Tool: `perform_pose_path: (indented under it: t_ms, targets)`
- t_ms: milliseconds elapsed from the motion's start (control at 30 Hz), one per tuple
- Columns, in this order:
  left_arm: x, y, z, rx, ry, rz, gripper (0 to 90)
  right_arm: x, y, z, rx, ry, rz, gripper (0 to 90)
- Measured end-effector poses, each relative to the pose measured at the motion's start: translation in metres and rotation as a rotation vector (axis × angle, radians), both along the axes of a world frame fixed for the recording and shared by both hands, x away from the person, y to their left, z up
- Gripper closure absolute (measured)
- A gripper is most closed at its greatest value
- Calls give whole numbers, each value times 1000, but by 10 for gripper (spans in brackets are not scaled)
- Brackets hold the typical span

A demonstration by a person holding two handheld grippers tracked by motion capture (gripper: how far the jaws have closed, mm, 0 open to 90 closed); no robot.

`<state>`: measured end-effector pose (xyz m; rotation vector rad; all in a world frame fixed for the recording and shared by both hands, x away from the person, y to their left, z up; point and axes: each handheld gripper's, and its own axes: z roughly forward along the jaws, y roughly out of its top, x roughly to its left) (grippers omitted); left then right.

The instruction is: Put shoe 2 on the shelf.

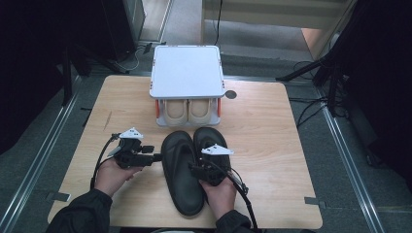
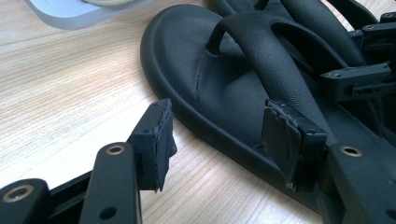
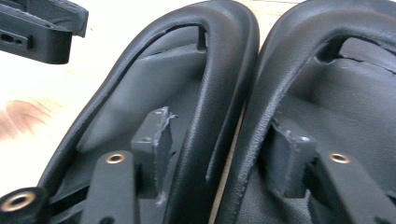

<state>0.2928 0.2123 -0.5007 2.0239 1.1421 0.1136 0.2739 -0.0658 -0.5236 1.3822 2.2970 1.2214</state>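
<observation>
Two black thong sandals lie side by side on the wooden table (image 1: 272, 145), the left sandal (image 1: 180, 182) nearer me than the right sandal (image 1: 210, 137). My left gripper (image 1: 158, 156) is open and straddles the left sandal's outer rim (image 2: 196, 60): one pad rests over the bare wood, the other over the footbed beside the strap. My right gripper (image 1: 199, 164) is open, with one jaw inside each sandal. The left sandal's strap (image 3: 219, 70) and the right sandal's strap (image 3: 280, 56) stand between its jaws, with a thin gap at the left pad (image 3: 152, 140).
A white low rack (image 1: 187, 73) stands at the table's far middle with a beige pair of shoes (image 1: 189, 111) under it. A small dark round mark (image 1: 231, 94) sits right of the rack. Dark stands and cables ring the table.
</observation>
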Motion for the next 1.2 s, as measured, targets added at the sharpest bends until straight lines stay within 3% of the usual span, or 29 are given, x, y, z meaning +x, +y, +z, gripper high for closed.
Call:
perform_pose_path:
  t_ms: [267, 567, 833, 933, 967, 1200]
  targets:
    - [0, 0, 0, 2, 0, -1, 439, -1, 0, -1, -13, -14, -8, 538]
    - [0, 0, 0, 7, 0, -1, 437, 0, -2, -1, 19, 8, -27, 658]
    - [0, -1, 0, 6, -1, 0, 436, 1, -5, -1, 50, 30, -57, 711]
    - [1, 1, 1, -11, -15, 10, 436, 2, -7, -1, 60, 41, -70, 756]
    - [1, 2, 3, -26, -20, 17, 434, 2, -8, 0, 69, 49, -62, 761]
    - [2, 6, 4, -26, -22, 23, 426, 3, -12, 3, 62, 65, -36, 762]
